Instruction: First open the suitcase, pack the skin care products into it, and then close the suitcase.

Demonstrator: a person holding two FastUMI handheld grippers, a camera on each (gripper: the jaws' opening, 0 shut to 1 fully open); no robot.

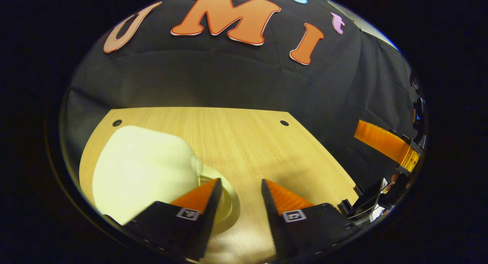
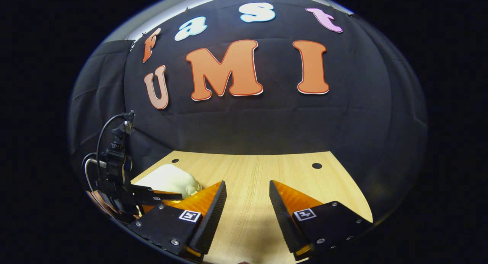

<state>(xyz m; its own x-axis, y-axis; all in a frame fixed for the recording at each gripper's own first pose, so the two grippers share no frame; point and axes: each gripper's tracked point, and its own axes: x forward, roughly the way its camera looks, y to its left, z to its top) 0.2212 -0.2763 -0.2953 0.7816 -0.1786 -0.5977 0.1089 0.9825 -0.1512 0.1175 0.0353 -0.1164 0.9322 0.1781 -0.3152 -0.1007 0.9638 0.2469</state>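
Bench (image 1: 244, 142) mostly bare wood. My cream suitcase (image 1: 141, 168) lies shut at its left side, near the left tongs (image 1: 239, 188); I also see it far left past the right tongs (image 2: 248, 189). Both tongs gape wide, holding nothing. I judge the task barely begun: lid unopened, and I can't make out the skin care products.

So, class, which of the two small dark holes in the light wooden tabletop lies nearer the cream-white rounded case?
The hole just beyond the far edge of the cream-white rounded case. The other hole sits apart, across bare light wooden tabletop.
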